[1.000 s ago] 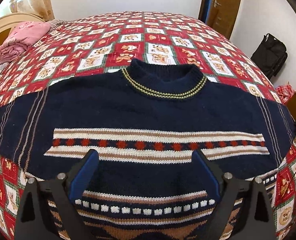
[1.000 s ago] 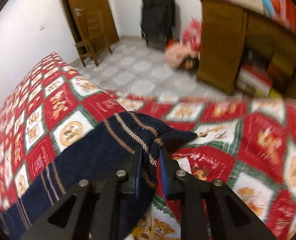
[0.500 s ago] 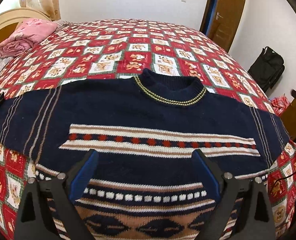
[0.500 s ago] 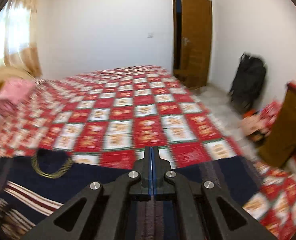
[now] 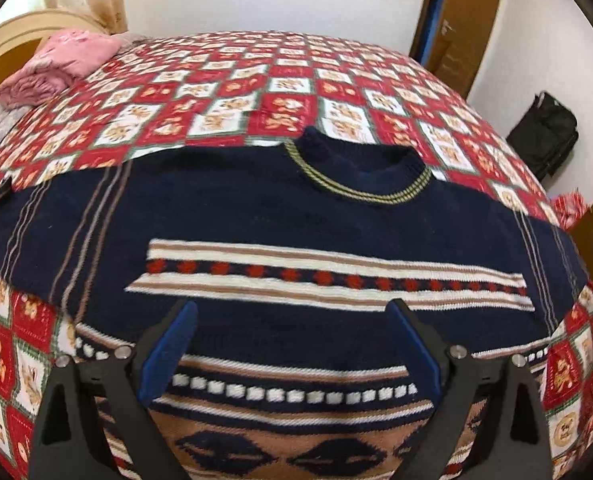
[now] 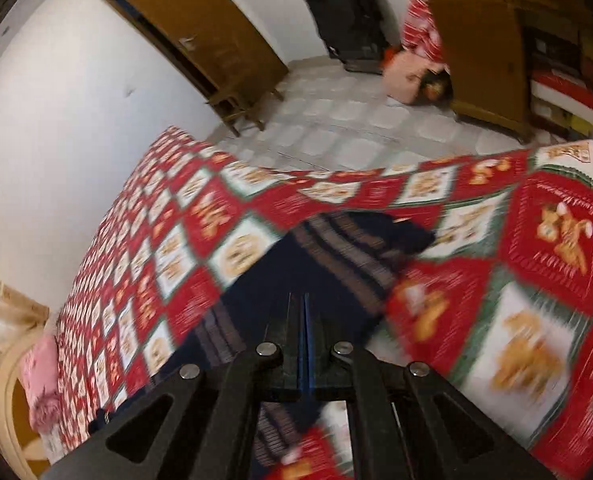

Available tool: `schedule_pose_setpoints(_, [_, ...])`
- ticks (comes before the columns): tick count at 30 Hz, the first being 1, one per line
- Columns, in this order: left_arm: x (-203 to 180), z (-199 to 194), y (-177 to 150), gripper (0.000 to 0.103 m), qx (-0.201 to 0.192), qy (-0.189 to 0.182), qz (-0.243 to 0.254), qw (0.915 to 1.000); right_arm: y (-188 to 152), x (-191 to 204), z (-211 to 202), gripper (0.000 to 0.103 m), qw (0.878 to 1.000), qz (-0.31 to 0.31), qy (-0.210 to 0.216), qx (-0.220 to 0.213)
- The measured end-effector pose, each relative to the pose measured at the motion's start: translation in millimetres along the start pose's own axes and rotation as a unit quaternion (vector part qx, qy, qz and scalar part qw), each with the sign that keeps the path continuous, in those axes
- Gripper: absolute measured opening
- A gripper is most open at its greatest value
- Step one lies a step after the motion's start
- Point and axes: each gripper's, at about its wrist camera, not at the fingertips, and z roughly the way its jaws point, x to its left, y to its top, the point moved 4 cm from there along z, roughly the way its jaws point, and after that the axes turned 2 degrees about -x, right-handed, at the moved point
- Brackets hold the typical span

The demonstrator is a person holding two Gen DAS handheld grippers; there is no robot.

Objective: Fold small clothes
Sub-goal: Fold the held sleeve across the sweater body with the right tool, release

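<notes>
A navy knitted sweater [image 5: 280,216] with white, tan and red bands lies flat and spread out on the red patchwork bedspread [image 5: 232,92], neck away from me, both sleeves out sideways. My left gripper [image 5: 292,312] is open and empty, hovering over the sweater's lower body. In the right wrist view, the sweater's right sleeve [image 6: 336,248] lies on the bedspread with its cuff toward the bed edge. My right gripper [image 6: 304,300] is shut with nothing between the pads, just above the sleeve. The view is blurred.
Folded pink bedding [image 5: 60,64] lies by the headboard at the far left. A black suitcase [image 6: 344,12], a wooden door [image 6: 200,36], a small wooden chair [image 6: 240,108] and a wooden cabinet [image 6: 480,48] stand on the tiled floor beyond the bed edge.
My left gripper pulled back and tilted, still open. My right gripper let go of the sleeve cuff, swung up and around, then came back down over the sleeve, shut.
</notes>
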Motion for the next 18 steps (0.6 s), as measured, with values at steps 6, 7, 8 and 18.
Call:
schedule_pose_setpoints(6, [-22.4, 0.8, 3.9, 0.097, -0.002, 0.009, 0.029, 0.9996, 11.9, -22.2, 29.9, 0.04, 0.999, 0.017, 0.001, 0.044])
schedule_pose_setpoints(7, [-24.1, 0.8, 3.7, 0.097, -0.001, 0.01, 0.032, 0.9994, 12.6, -21.4, 32.7, 0.072, 0.999, 0.014, 0.002, 0.043])
schedule_pose_setpoints(8, [-26.3, 1.2, 3.7, 0.097, -0.001, 0.012, 0.036, 0.9993, 14.9, -23.3, 33.4, 0.081, 0.999, 0.014, 0.006, 0.04])
schedule_pose_setpoints(18, [-33.7, 5.9, 4.7, 0.097, 0.005, 0.025, 0.048, 0.9985, 26.4, -30.3, 63.9, 0.08, 0.995, 0.033, -0.025, 0.087])
